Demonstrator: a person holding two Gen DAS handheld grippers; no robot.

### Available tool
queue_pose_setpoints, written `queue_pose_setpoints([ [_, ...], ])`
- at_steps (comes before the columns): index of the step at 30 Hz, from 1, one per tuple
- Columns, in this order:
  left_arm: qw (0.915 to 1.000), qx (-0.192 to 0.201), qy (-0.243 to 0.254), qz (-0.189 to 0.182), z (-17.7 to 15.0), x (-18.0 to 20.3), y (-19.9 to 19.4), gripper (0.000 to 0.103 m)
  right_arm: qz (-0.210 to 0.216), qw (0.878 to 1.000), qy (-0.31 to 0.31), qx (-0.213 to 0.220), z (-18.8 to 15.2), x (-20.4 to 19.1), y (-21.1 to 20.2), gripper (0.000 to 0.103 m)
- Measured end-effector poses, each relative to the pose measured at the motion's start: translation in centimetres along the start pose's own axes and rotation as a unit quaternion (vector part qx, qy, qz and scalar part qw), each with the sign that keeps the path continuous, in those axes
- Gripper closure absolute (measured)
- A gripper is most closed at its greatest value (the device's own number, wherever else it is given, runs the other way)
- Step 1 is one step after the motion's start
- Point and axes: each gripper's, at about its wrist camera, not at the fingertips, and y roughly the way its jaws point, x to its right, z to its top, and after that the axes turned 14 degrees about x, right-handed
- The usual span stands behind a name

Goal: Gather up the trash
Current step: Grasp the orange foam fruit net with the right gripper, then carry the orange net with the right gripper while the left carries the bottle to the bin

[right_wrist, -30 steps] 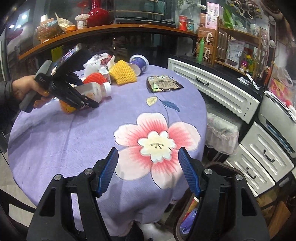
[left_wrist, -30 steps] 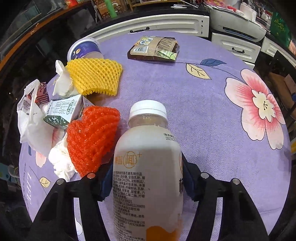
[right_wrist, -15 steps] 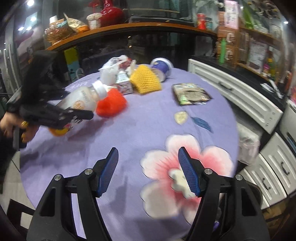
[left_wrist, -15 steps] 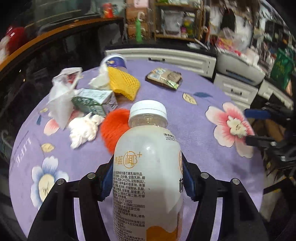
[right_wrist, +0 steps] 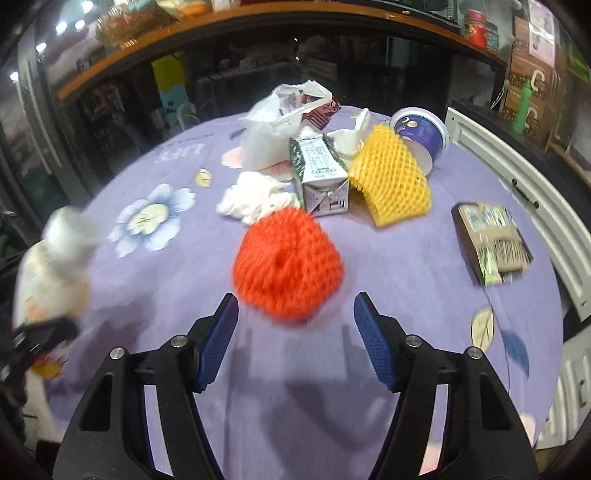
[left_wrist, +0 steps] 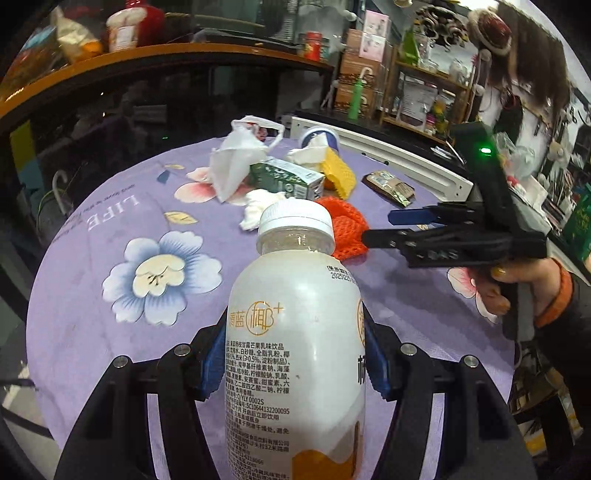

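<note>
Right fingers [right_wrist: 221,330] wide apart, nothing between; left gripper [left_wrist: 295,365] clamped on bottle [left_wrist: 295,354], long axis along the fingers, cap forward. On purple table [right_wrist: 388,280], red foam net [right_wrist: 288,262] just ahead at 12 o'clock of right gripper [right_wrist: 295,332], nearer to it than to left. Net rounded, soft mesh, blurred. Carton [right_wrist: 323,177] and yellow net [right_wrist: 391,181] beyond, toward 1 o'clock.

A wooden shelf [right_wrist: 258,22] and white drawers [right_wrist: 517,177] stand behind, seemingly cluttered.
</note>
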Motion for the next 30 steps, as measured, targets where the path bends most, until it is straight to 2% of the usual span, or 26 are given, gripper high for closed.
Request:
queue_pose_setpoints([
  [4, 0.9999, 0.000, -0.011, 0.002, -0.7, -0.8, -0.5, 0.042, -0.013, 1.000, 0.001, -0.018, 0.4, 0.0, 2.4, 0.045],
  [6, 0.9999, 0.002, -0.012, 0.002, -0.9, -1.0, -0.7, 0.042, -0.008, 1.000, 0.003, -0.029, 0.5, -0.3, 3.2, 0.060],
  [7, 0.9999, 0.002, -0.014, -0.001, -0.9, -1.1, -0.8, 0.042, -0.008, 1.000, 0.003, -0.029, 0.4, -0.4, 3.3, 0.063],
  [9, 0.9999, 0.006, -0.015, -0.002, -0.9, -1.0, -1.0, 0.042, -0.007, 1.000, -0.001, -0.028, 0.4, -0.8, 3.2, 0.076],
  [12, 0.9997, 0.011, -0.021, -0.007, -0.8, -1.1, -1.2, 0.042, -0.002, 1.000, 0.006, -0.021, 0.2, -0.8, 2.6, 0.086],
  [17, 0.9996, 0.023, -0.015, 0.001, -0.7, -0.1, -1.5, 0.042, 0.005, 1.000, 0.015, -0.001, -0.1, -0.5, 0.5, 0.089],
  [20, 0.9994, 0.028, -0.021, -0.007, -0.5, 0.5, -1.6, 0.042, 0.008, 1.000, 0.017, 0.017, -0.5, -0.3, -1.8, 0.089],
  [30, 0.9989, 0.037, 0.000, -0.029, 0.1, 5.9, -1.8, 0.042, -0.016, 0.997, 0.017, 0.078, -4.3, 2.2, -12.1, 0.089],
])
